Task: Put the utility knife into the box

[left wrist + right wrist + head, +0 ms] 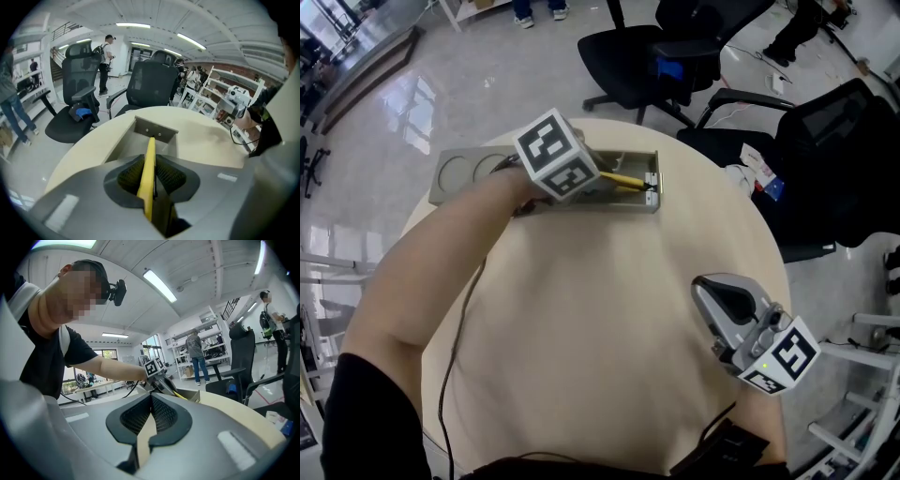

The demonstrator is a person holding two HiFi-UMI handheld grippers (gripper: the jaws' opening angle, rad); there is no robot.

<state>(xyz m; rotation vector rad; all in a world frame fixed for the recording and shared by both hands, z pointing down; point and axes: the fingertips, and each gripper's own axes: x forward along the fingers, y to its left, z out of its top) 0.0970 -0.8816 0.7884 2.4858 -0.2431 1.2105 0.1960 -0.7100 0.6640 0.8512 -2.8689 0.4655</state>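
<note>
A yellow utility knife (625, 179) is gripped in my left gripper (602, 178), which is shut on it under its marker cube. The knife slants down into the open grey box (654, 184) at the far edge of the round table. In the left gripper view the yellow knife (149, 164) runs between the black pads, and its tip points at the box's far end wall (157, 134). My right gripper (717, 292) hovers at the table's near right, well away from the box. Its jaws (151, 397) are shut on nothing.
A grey tray (455, 173) with round recesses adjoins the box on its left. Black office chairs (661, 47) stand behind the beige table (600, 309), another (839, 141) at right. A black cable (459, 328) trails along my left arm. People stand in the background.
</note>
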